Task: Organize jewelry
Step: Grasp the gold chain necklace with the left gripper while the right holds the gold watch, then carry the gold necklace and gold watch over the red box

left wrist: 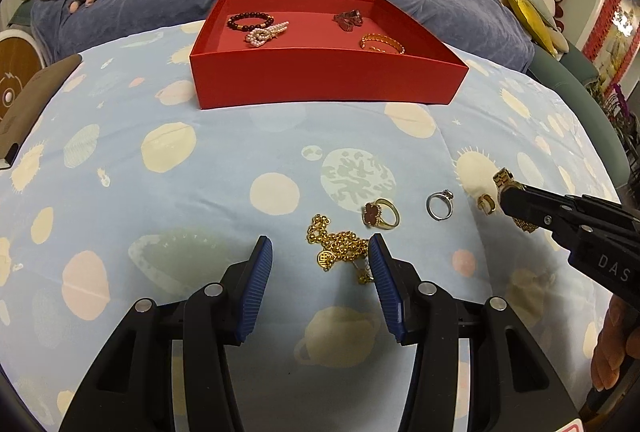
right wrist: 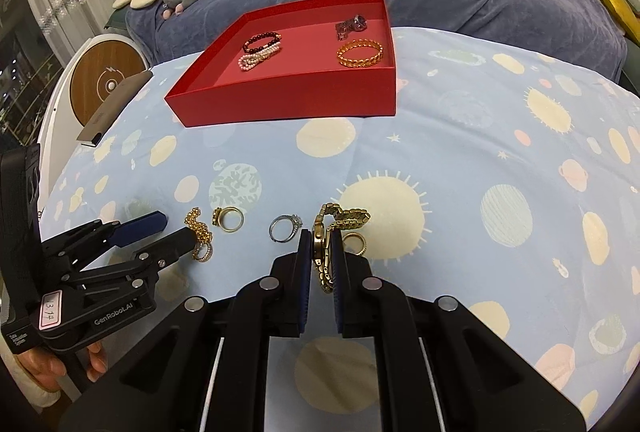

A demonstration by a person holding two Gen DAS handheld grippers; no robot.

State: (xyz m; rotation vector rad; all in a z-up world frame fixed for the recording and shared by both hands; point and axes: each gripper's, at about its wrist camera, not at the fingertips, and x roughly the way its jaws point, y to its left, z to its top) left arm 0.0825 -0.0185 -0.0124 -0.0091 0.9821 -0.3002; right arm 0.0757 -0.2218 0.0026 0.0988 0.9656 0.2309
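Gold link watch pinched by right gripper, face hidden between pads, left gripper spread, gold bead necklace partly covered at 1 o'clock.

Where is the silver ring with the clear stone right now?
The silver ring with the clear stone lies on the planet-print cloth, just left of the right gripper, which is shut on the gold watch, and right of the gold ring with the red stone.

gold watch stands on edge, clamped in the right gripper; silver ring at its 9 o'clock; red box at 12.
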